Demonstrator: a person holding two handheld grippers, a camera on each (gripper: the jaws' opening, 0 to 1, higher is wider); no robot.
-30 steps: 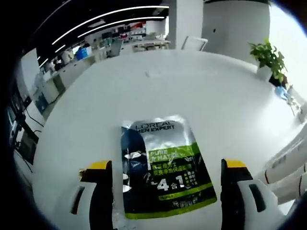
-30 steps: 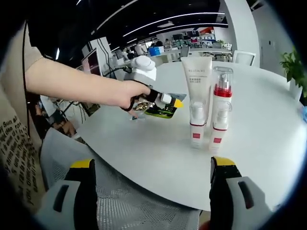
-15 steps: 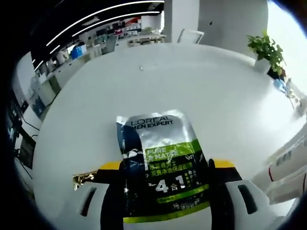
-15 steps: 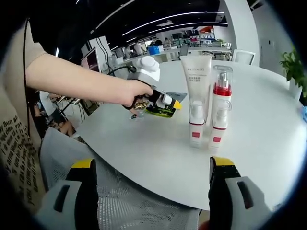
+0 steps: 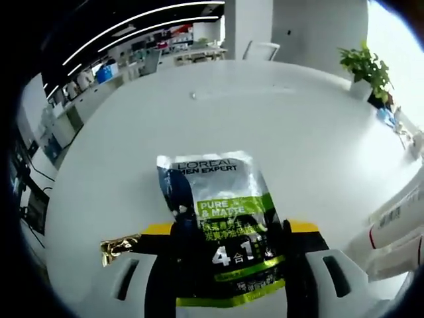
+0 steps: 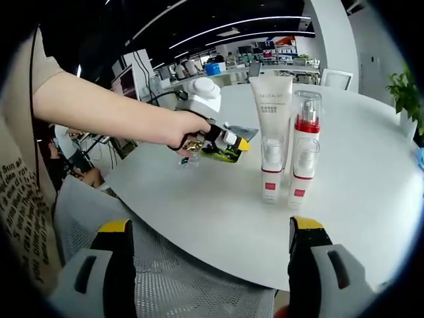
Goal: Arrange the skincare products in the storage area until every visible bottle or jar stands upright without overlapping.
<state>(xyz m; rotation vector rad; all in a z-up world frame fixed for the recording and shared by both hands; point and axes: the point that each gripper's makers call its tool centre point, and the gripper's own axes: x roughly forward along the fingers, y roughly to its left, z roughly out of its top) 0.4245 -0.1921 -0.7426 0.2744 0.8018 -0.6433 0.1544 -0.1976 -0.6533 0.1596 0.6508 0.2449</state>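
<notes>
A silver, black and green skincare sachet (image 5: 222, 222) lies along the white round table (image 5: 278, 119) in the left gripper view. My left gripper (image 5: 228, 230) is shut on its near end, a yellow-tipped jaw pressing on each side. The right gripper view shows that same left gripper (image 6: 228, 140) in a person's hand (image 6: 185, 130), with the sachet (image 6: 224, 154) slightly tilted at the table surface. To its right stand a white tube (image 6: 270, 106), a red-collared pump bottle (image 6: 307, 122) and two small red-labelled bottles (image 6: 271, 173), all upright. My right gripper (image 6: 210, 225) hangs open over the table's near edge.
A grey mesh chair (image 6: 179, 285) sits below the near table edge. A potted plant (image 6: 405, 86) stands at the far right. White tubes (image 5: 397, 228) show at the right of the left gripper view. A crumpled gold wrapper (image 5: 118, 245) lies by the left jaw.
My left gripper's jaws have gone from wide open to shut on the sachet's near end. The right gripper has stayed open and still.
</notes>
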